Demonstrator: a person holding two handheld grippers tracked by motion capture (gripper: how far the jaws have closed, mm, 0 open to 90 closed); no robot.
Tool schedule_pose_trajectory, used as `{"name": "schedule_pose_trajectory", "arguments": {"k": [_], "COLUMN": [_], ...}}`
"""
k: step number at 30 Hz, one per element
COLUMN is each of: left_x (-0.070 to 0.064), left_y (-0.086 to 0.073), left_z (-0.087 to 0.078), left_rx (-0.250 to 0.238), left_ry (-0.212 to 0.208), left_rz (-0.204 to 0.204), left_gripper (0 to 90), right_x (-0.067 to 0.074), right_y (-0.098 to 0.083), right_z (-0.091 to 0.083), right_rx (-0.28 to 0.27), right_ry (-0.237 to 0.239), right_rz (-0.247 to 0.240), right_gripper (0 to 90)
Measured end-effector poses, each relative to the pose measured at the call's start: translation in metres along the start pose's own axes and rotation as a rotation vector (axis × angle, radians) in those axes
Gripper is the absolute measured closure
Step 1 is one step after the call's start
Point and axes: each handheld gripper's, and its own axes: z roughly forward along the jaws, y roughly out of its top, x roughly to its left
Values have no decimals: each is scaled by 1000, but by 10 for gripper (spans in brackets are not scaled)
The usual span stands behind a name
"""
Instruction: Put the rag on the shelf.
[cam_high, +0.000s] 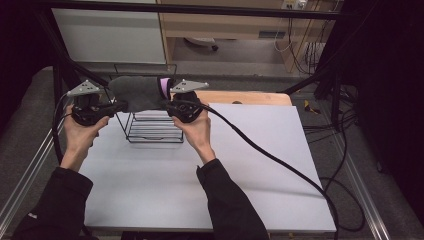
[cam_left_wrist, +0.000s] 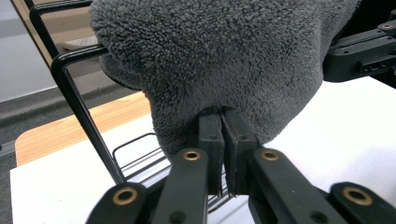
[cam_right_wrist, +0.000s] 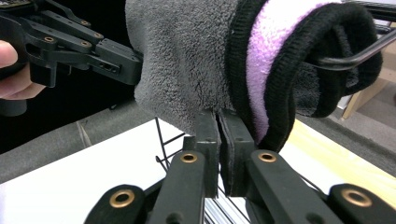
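A grey fleece sock (cam_high: 140, 92) with a pink and black cuff (cam_high: 164, 88) hangs across the top of a black wire rack (cam_high: 152, 131) at the far middle of the table. My left gripper (cam_high: 118, 105) is shut on the sock's left end, and in the left gripper view its jaws pinch the lower edge of the sock (cam_left_wrist: 219, 60). My right gripper (cam_high: 169, 106) is shut on the sock near the cuff. The right gripper view has the grey fleece (cam_right_wrist: 187, 60) between the jaws, with the cuff (cam_right_wrist: 275, 60) looped over a rack wire (cam_right_wrist: 355, 53).
The rack stands on a white sheet (cam_high: 250, 165) that covers a wooden table (cam_high: 250, 97). A thick black cable (cam_high: 280, 165) trails from the right gripper across the sheet to the right. A black frame post (cam_high: 320, 80) rises at the back right.
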Motion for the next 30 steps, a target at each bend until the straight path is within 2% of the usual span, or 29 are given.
{"name": "schedule_pose_trajectory", "arguments": {"k": [5, 12, 15, 23, 27, 30], "left_x": [-3, -11, -14, -21, -26, -32], "left_y": [-2, -6, -10, -31, -45, -57], "left_z": [-13, -33, -37, -36, -30, -22], "left_rx": [-5, -8, 3, 19, 26, 45], "left_ry": [-4, 5, 8, 4, -6, -31], "left_rz": [-4, 7, 8, 6, 19, 19], "left_gripper": [753, 532, 450, 291, 234, 204], "right_x": [5, 10, 8, -5, -13, -20], "right_y": [2, 6, 4, -12, -27, -41], "right_z": [-11, -37, -48, -79, -95, -107], "right_rx": [-17, -20, -13, 14, 36, 51], "right_ry": [20, 36, 26, 6, -6, -9], "right_rz": [-22, -35, -39, 3, 16, 27], "right_gripper": [762, 523, 439, 250, 165, 121]}}
